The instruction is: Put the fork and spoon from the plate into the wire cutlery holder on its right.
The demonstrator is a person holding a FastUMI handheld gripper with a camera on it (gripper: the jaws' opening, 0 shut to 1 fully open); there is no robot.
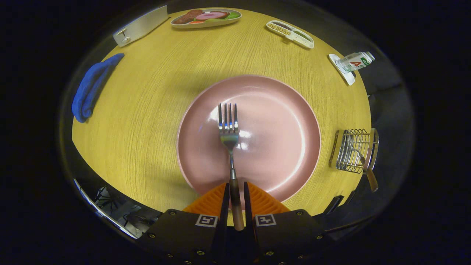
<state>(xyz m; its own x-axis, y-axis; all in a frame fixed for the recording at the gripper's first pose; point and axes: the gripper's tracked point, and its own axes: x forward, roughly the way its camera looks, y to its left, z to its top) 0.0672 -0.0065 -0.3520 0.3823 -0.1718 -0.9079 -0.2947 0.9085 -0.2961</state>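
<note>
Pink and glossy, one round plate [279, 121] sits near the middle of the table [154, 110], and one fork [229, 129] lies over it, tines pointing away from the gripper [235, 198]. The fork's head and neck are bright steel, its handle wooden (brownish, smooth), and that handle runs back between the two fingers, which are closed in against it on both sides. One wire cutlery holder [353, 151] stands at the table's right edge, with one wooden-handled utensil [369, 175] already leaning in it. Along the far edge lie two food trays [206, 17] and one tipped bottle [355, 61]; one blue cloth [90, 88] rests at the left edge. Yellow wood grain covers the tabletop; the surroundings are dark.
</note>
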